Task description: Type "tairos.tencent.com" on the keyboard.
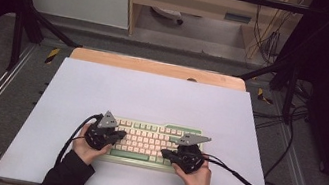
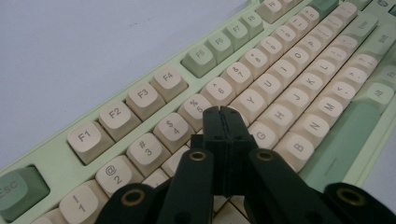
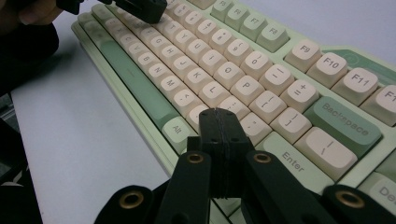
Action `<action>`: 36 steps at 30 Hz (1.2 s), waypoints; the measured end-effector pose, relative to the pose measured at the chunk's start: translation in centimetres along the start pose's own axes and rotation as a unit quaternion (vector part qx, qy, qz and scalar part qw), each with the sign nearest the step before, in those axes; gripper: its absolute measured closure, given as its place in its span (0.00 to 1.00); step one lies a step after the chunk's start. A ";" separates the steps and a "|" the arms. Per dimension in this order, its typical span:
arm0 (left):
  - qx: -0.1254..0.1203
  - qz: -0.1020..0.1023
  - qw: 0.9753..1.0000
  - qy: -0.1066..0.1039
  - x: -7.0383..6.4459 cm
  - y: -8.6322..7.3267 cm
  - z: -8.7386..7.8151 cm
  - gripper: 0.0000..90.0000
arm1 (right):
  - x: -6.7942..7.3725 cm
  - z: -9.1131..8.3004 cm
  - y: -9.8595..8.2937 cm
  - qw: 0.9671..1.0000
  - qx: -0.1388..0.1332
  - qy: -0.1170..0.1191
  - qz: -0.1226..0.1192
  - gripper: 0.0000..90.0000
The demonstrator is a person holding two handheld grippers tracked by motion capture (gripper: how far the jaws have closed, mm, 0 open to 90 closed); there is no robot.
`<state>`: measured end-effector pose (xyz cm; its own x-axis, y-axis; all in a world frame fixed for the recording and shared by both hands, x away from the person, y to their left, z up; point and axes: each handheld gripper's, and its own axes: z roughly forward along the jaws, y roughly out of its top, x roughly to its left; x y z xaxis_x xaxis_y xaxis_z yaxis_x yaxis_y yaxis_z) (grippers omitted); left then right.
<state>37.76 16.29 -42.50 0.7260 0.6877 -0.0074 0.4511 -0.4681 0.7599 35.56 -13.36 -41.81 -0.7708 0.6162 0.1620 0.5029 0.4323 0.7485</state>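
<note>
The keyboard point(image 1: 149, 140) lies flat on the white table top, near the person's edge, its long side running left to right. Its case is pale green; most keycaps are cream, while a few — Esc point(image 2: 16, 189), the space bar point(image 3: 135, 86), Backspace point(image 3: 343, 126), Enter point(image 3: 292, 163) — are darker green.

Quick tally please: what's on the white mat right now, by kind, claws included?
Keyboards: 1, the green and cream keyboard
Claws: 2, left claw and right claw, both shut with jaws pressed together, over the keys
Mats: 1, the white mat beneath
Total: 4
</note>
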 end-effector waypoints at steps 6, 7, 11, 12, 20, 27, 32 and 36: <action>-0.004 0.005 1.000 -0.003 -0.2 -0.1 -0.6 1.00 | 0.0 -0.1 0.0 1.000 0.000 0.000 -0.002 1.00; -0.004 0.004 1.000 -0.004 -0.2 -0.1 -0.7 1.00 | 0.0 -0.1 0.0 1.000 0.000 0.000 -0.002 1.00; -0.004 0.004 1.000 -0.003 -0.2 -0.3 -1.1 1.00 | 0.0 -0.2 0.1 1.000 -0.003 0.000 0.000 1.00; -0.003 0.004 1.000 -0.004 -0.2 -0.3 -1.2 1.00 | 0.0 -0.2 0.1 1.000 -0.002 -0.001 0.000 1.00; -0.006 0.002 1.000 -0.002 0.0 -0.7 -2.0 1.00 | 0.0 -0.3 0.1 1.000 -0.004 -0.002 -0.001 1.00; -0.008 -0.002 1.000 -0.001 0.2 -1.3 -2.8 1.00 | -0.1 -0.3 0.3 1.000 -0.007 -0.002 0.002 1.00; -0.007 -0.003 1.000 -0.001 0.4 -1.8 -3.2 1.00 | -0.1 -0.2 0.5 1.000 -0.010 -0.002 0.009 1.00; -0.010 -0.007 1.000 0.000 0.6 -2.2 -3.7 1.00 | -0.1 0.1 0.7 1.000 -0.010 -0.005 0.008 1.00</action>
<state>35.32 19.75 -41.75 0.7191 0.6946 -0.0185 0.4517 -0.4471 0.7721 36.03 -13.11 -41.35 -0.7581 0.6303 0.1676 0.5076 0.4089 0.7584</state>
